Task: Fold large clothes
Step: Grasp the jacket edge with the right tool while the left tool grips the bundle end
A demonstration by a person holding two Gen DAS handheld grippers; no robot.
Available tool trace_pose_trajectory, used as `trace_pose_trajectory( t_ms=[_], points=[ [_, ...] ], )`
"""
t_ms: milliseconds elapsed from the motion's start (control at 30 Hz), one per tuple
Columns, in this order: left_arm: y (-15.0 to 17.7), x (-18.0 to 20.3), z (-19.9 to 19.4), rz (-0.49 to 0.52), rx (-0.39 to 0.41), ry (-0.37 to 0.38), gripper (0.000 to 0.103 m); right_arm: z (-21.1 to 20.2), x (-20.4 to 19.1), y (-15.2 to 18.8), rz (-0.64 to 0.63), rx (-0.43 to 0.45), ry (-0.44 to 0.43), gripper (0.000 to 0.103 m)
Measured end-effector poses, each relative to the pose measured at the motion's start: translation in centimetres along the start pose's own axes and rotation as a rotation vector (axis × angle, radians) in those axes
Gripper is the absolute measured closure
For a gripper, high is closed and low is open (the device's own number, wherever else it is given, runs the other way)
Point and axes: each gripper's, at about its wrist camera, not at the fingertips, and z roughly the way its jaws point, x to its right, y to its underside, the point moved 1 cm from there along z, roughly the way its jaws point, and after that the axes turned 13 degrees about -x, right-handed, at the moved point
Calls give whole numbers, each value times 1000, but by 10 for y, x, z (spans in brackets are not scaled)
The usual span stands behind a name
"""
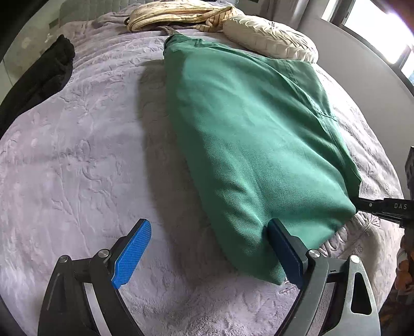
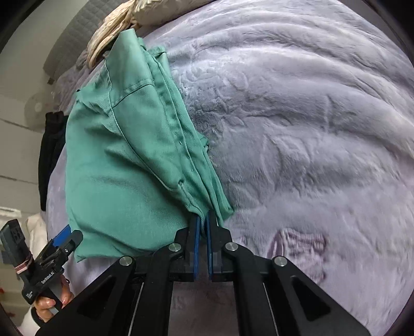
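The green garment [image 1: 245, 144] lies folded into a long slab on the lilac bedspread [image 1: 77, 155], its narrow near end toward the foot edge of the bed and its far end reaching up toward the pillows. At that near end the left gripper [image 1: 207, 256] stands spread wide: one blue pad [image 1: 132, 256] rests over bare bedspread, the other pad [image 1: 284, 253] sits against the garment's near corner, and nothing is pinched. Beside it, the right gripper [image 2: 203, 227] is clenched on the garment's layered hem edge, which bunches between its pads. Farther up, a black garment [image 1: 38, 82] lies at the bed's left edge. At the head edge sit a cream pillow [image 1: 271, 38] and a striped cream cloth [image 1: 176, 15].
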Motion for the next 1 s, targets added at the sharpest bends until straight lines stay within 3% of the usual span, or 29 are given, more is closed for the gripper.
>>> trace_pose_trajectory(
  t_ms=[300,433,500,567,600,633,733,833,1000],
  points=[
    [3,-2,-5,16,5,9,11,-36,-1,15,55,69,121,99],
    [3,-5,-9,-6,-24,17,11,-62,-3,4,59,128,90,92],
    [1,-5,-14,-24,-36,12,11,-71,-13,-21,9,120,50,89],
    [-1,-9,-22,-60,-38,31,11,-74,-29,-52,-48,114,23,62],
    [-3,-12,-26,-86,-34,59,11,-74,-35,-64,-65,110,16,35],
    [-6,-16,-30,-117,-33,98,11,-74,-39,-74,-78,114,8,29],
    [-20,-27,-32,-201,-42,183,11,-68,-59,-110,-159,117,-17,29],
    [-37,-28,-19,-221,-69,255,11,-51,-68,-137,-191,77,-42,29],
    [-46,-25,15,-218,-160,352,11,-12,-52,-178,-137,-48,-202,29]
  ],
)
